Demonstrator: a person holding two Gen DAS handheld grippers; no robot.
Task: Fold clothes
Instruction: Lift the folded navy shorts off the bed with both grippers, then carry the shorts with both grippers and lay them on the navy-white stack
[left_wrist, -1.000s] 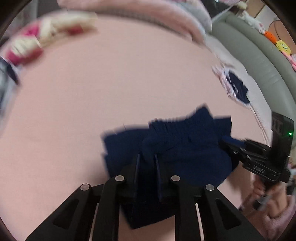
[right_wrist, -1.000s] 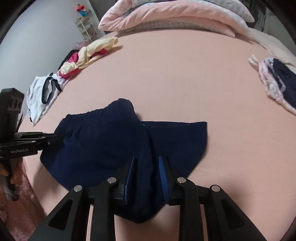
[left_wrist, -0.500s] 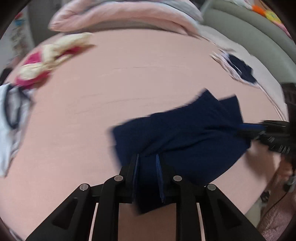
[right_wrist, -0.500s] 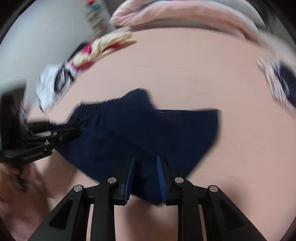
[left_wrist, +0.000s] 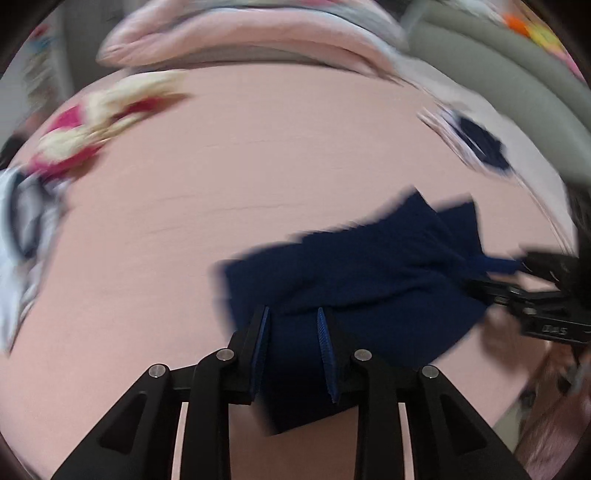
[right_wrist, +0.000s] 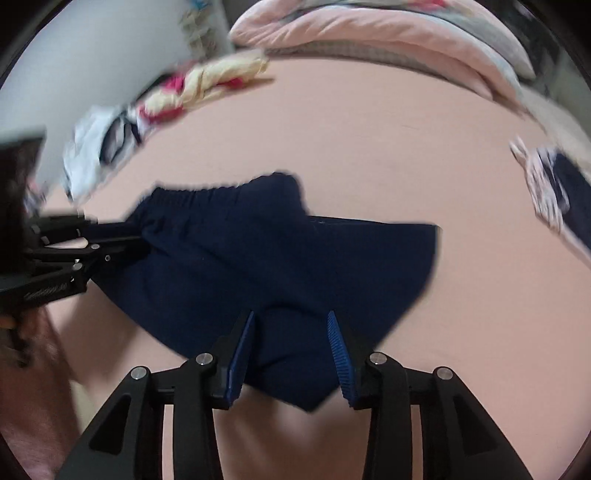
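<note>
both hand-held grippers were on the dark navy knit shorts with an elastic waistband (right_wrist: 280, 258), which lay partly folded on the near middle of the pale pink bed sheet (right_wrist: 369, 155). going left to right: at far left a crumpled white garment with dark trim (right_wrist: 96, 158) and a twisted cream-and-magenta cloth (right_wrist: 207, 81) lay well apart from the work. the left gripper (left_wrist: 293, 321) had its jaws a little apart with navy cloth between the pads; whether it pinched the cloth or merely straddled it could not be told through the blur. the right gripper (right_wrist: 291, 325) stood wider, with the near edge of the shorts lying between its pads but not clamped. at far right lay a patterned pink-and-navy garment (right_wrist: 554, 192). to do the fold well, the layers likely needed laying flat with edges matched, and both grippers lifting away without dragging the cloth.
</note>
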